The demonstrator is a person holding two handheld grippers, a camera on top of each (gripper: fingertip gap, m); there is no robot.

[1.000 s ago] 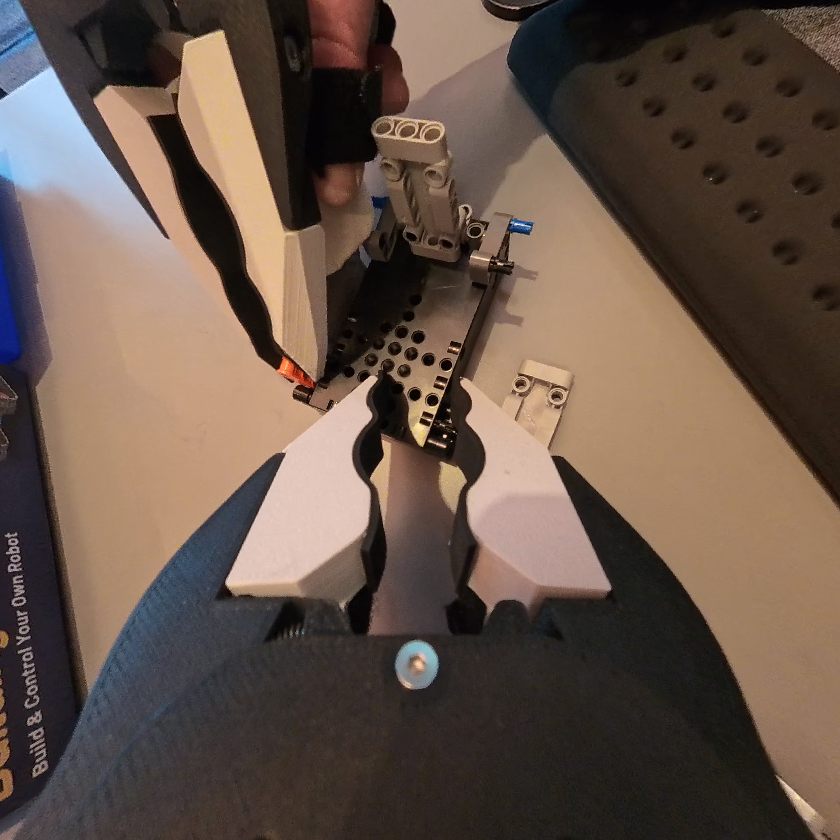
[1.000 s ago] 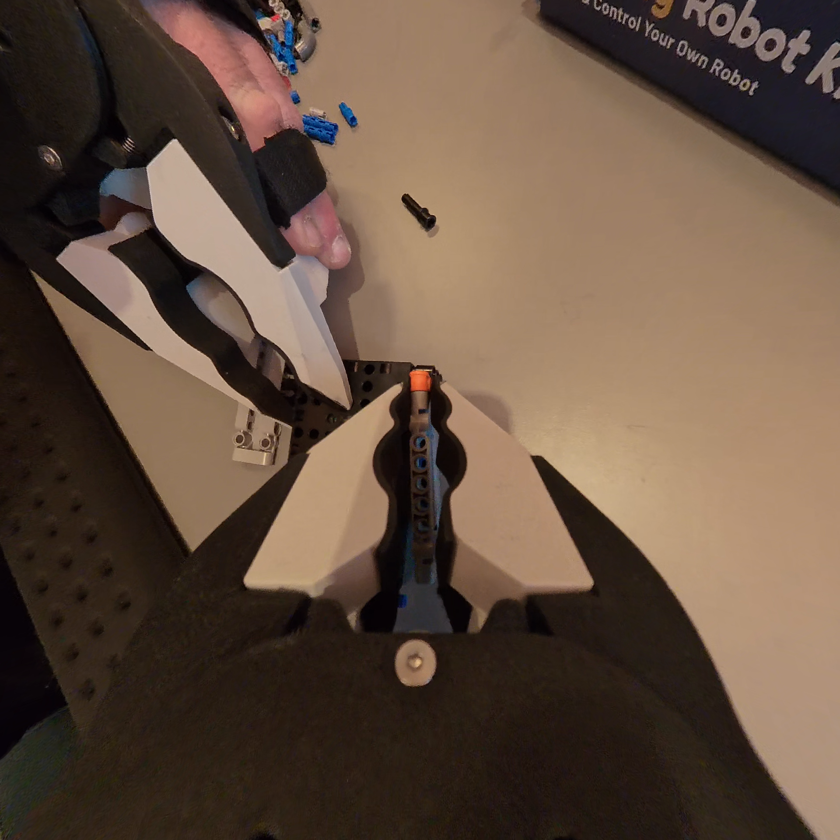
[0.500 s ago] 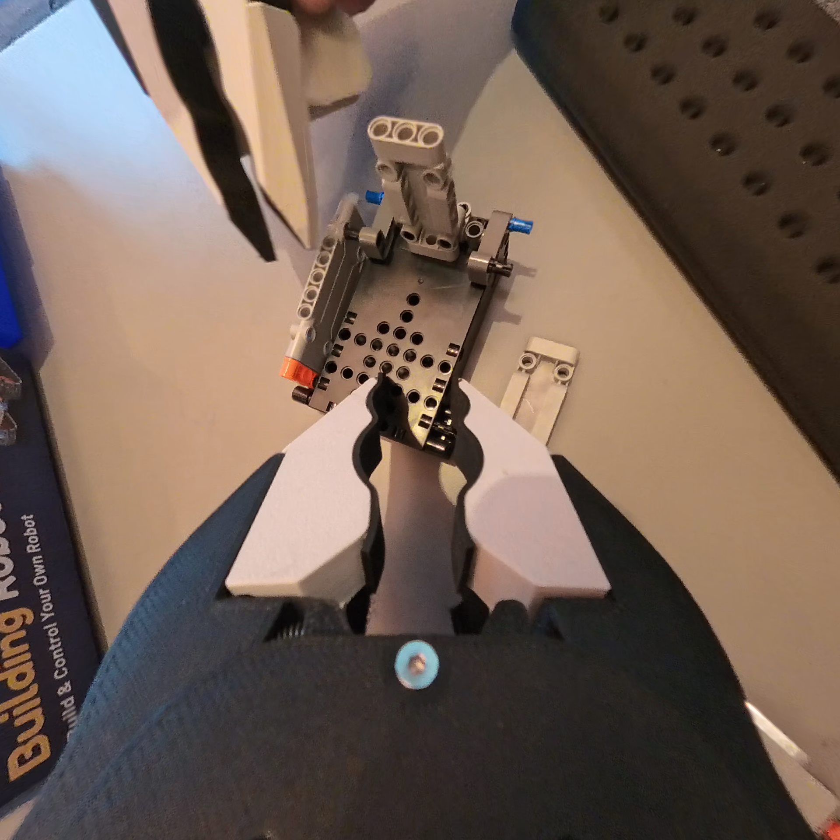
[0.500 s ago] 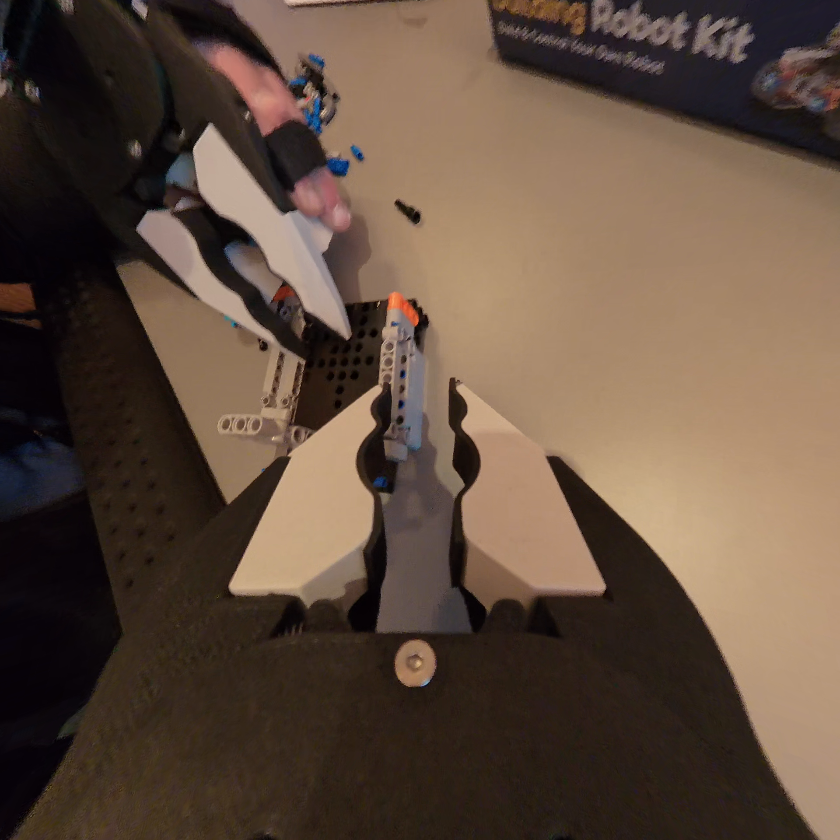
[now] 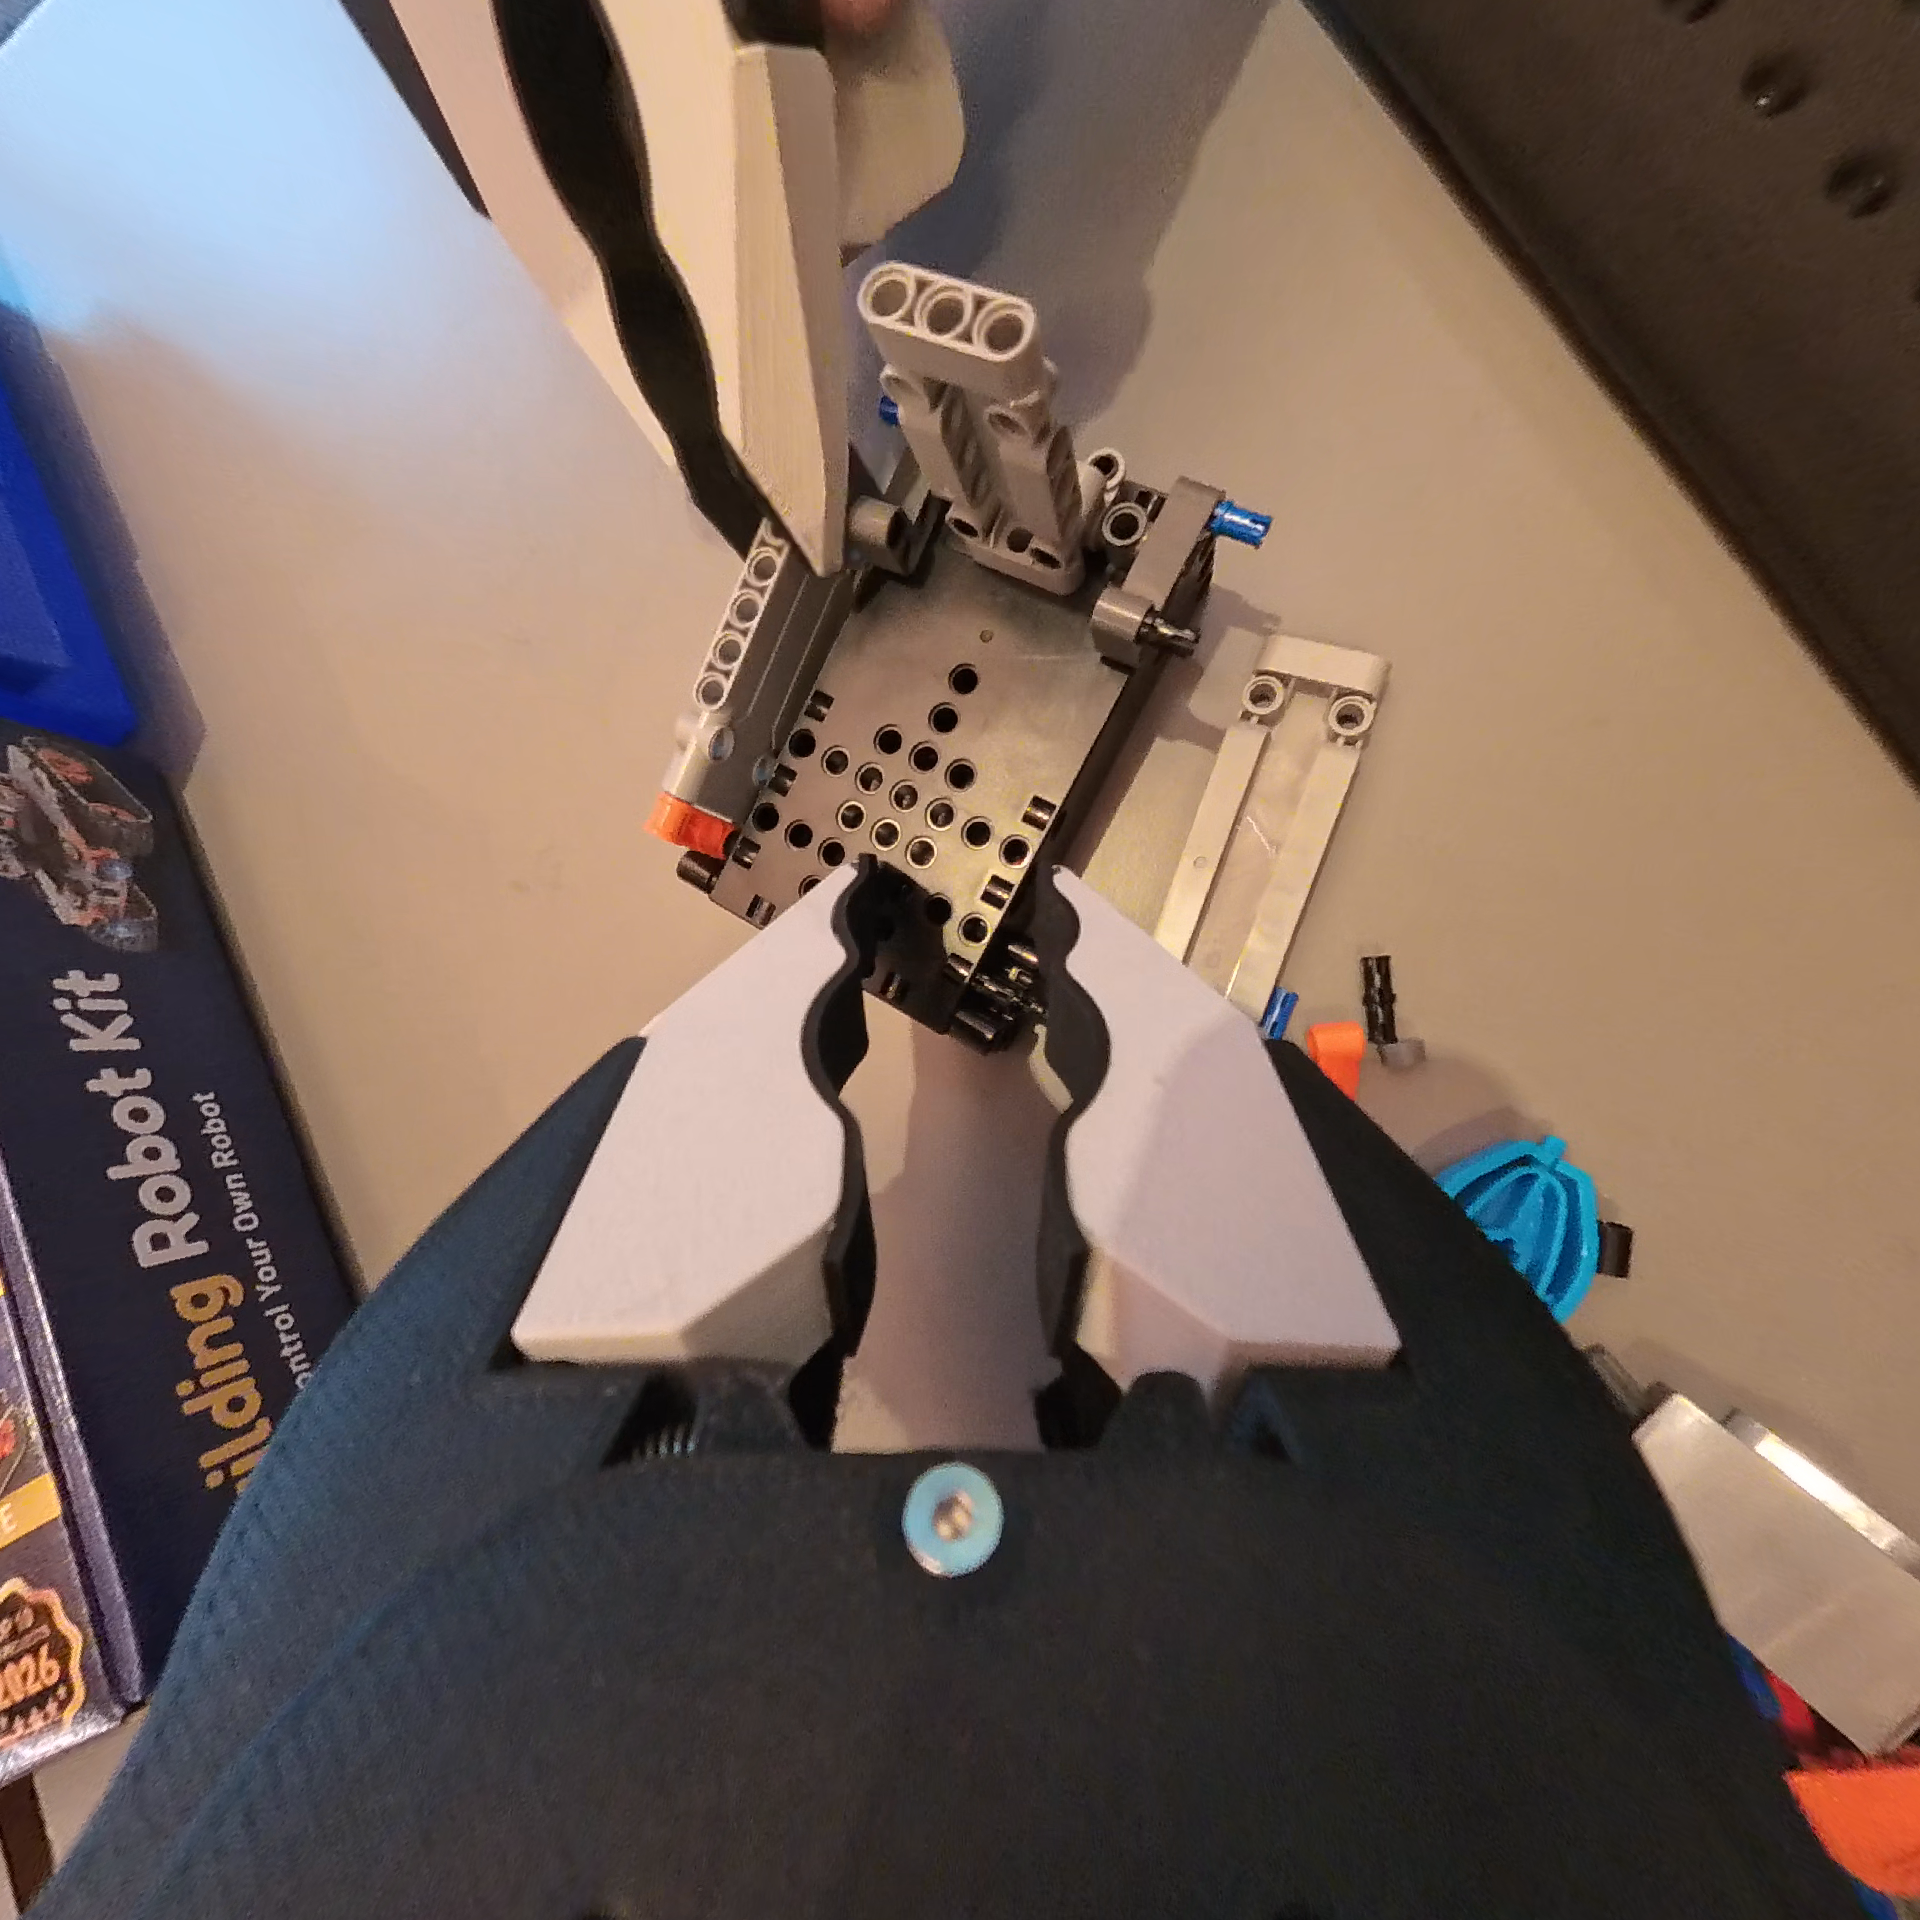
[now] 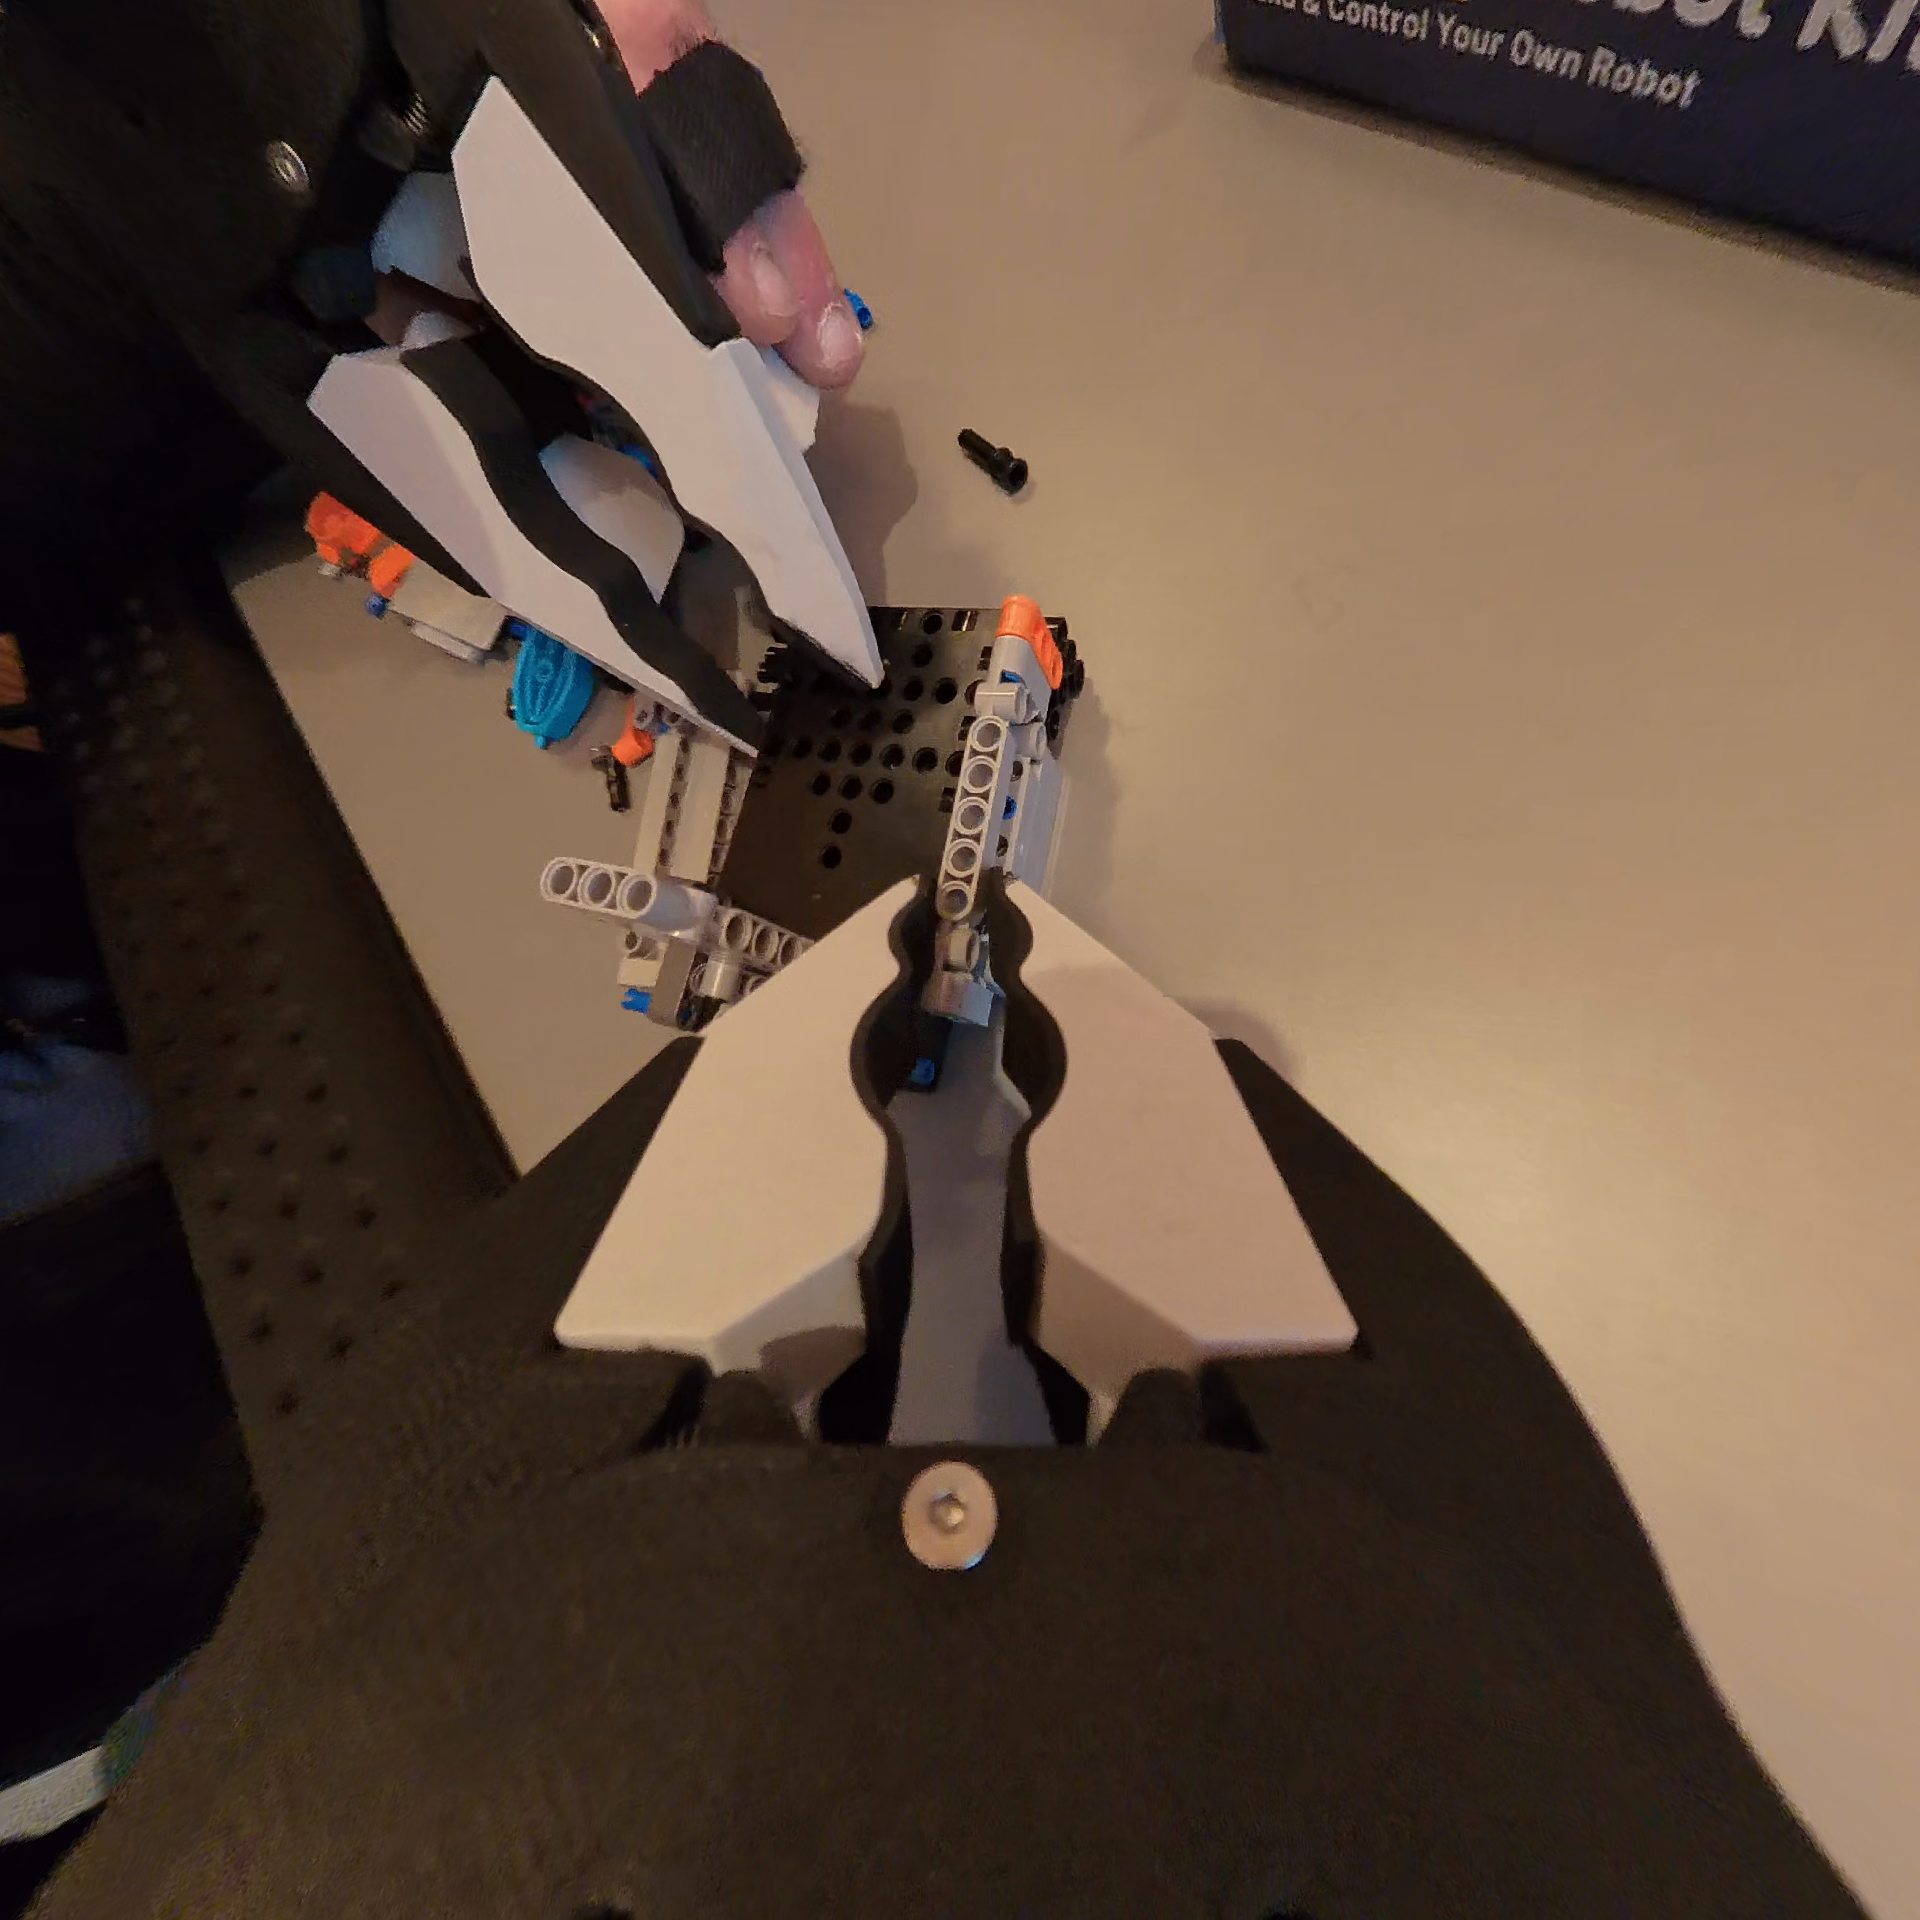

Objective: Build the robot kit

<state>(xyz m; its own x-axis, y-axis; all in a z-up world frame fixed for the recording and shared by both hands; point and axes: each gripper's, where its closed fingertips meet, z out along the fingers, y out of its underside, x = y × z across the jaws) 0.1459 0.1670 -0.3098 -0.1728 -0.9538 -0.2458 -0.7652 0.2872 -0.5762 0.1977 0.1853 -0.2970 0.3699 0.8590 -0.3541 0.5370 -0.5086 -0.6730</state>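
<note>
A black perforated plate (image 5: 935, 748) lies on the table, also in the right wrist view (image 6: 862, 790). A grey holed beam with an orange end (image 5: 748, 665) stands along its left edge, and an upright grey beam assembly (image 5: 966, 416) sits at its far end. My left gripper (image 5: 954, 883) is shut on the plate's near corner. My right gripper (image 6: 961, 888) has its tips closed narrowly around the far end of the grey beam (image 6: 977, 800). It shows from above in the left wrist view (image 5: 821, 551).
A flat grey panel (image 5: 1268, 790) lies right of the plate. A blue wheel (image 5: 1527, 1226), orange bits and a loose black pin (image 6: 992, 462) lie nearby. A dark blue kit box (image 5: 125, 1039) stands at the left. A dark dimpled pad (image 6: 260, 1039) borders the table. One gripper's finger ends stand about 6 cm off the other's. Between my left fingertips and the loose black pin (image 6: 992, 462) there is roughly 8 cm.
My right gripper let go of the grey beam, opened and lifted away, then came back and closed on the beam's far end. My left gripper has kept its hold on the plate.
</note>
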